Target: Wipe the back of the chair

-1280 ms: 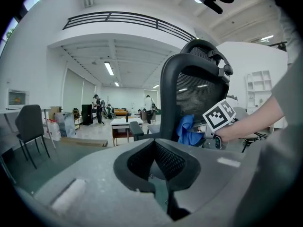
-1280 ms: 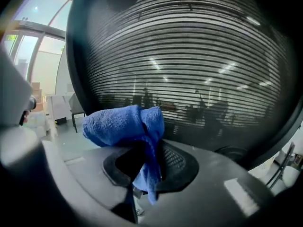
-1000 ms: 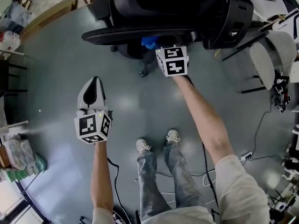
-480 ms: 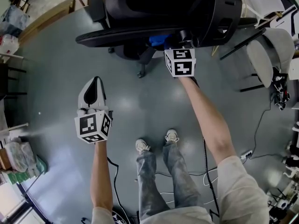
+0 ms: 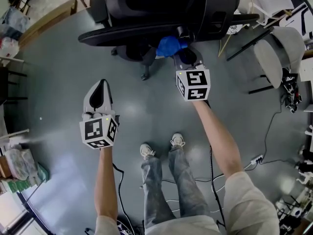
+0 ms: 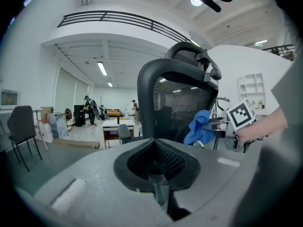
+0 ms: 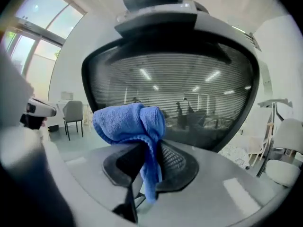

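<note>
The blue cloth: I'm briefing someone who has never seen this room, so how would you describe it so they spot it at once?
Look for the black office chair with the mesh backrest. Close to that backrest is the right gripper, and bunched up in its jaws is the blue cloth. It is the only soft, bright blue thing among black and grey hardware.

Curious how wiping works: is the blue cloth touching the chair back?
Cannot tell. In the right gripper view the blue cloth overlaps the chair back; no view shows contact or gap plainly.
</note>
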Available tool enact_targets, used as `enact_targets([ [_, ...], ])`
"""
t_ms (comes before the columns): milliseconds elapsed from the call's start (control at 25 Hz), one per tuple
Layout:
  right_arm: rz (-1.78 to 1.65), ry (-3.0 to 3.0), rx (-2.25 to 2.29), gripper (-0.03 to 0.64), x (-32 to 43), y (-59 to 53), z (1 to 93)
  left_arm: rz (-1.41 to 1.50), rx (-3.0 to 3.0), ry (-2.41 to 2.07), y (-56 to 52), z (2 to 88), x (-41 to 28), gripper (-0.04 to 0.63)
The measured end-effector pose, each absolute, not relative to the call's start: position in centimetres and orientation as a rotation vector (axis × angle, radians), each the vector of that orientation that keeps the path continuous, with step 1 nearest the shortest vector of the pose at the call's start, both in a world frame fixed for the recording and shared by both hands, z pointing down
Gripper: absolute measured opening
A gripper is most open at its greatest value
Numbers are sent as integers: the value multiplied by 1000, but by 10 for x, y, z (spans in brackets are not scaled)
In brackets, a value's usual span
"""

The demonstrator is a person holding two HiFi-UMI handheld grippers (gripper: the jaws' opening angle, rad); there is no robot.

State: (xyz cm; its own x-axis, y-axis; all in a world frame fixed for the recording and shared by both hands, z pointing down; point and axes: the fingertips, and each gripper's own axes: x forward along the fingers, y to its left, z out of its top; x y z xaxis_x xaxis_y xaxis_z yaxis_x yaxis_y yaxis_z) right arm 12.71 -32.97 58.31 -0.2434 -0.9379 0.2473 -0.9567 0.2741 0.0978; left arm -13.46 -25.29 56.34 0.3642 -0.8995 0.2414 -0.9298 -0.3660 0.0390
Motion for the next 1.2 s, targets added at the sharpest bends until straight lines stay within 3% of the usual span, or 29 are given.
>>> enact_targets([
  [640, 95, -2351, 1721, 68, 132, -213, 534, 248, 2457, -1640, -211, 529, -107, 5],
  [1200, 146, -2326, 1775, 67, 149, -179, 446, 182, 2498, -1693, -190, 412, -110, 5],
])
